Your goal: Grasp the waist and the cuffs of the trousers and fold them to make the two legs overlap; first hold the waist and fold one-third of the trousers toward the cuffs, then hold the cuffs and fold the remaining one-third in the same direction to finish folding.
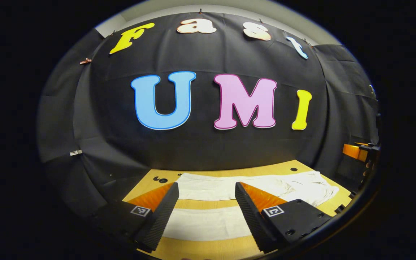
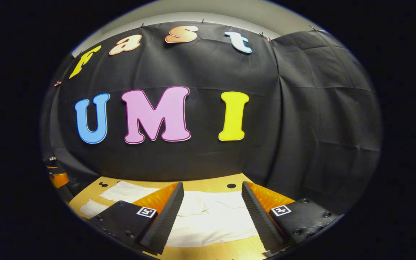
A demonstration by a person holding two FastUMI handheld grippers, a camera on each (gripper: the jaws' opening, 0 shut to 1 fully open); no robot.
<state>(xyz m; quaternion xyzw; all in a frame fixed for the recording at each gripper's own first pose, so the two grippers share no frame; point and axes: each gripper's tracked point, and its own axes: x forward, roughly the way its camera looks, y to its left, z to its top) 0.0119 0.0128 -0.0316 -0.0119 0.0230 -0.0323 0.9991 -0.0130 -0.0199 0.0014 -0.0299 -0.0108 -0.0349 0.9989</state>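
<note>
1. Lying flat on the light wooden desk are the white cloth trousers, spread out with the two legs side by side and a strip of desk showing between them.
2. In the left gripper view, the left gripper hangs above the legs with its jaws wide open, holding nothing.
3. The waist part, a little wrinkled, lies toward the right side of this view.
4. In the right gripper view, the right gripper hangs above the wrinkled wide part of the trousers, jaws also wide open and empty.
5. The black cloth wall stands behind the desk.
</note>
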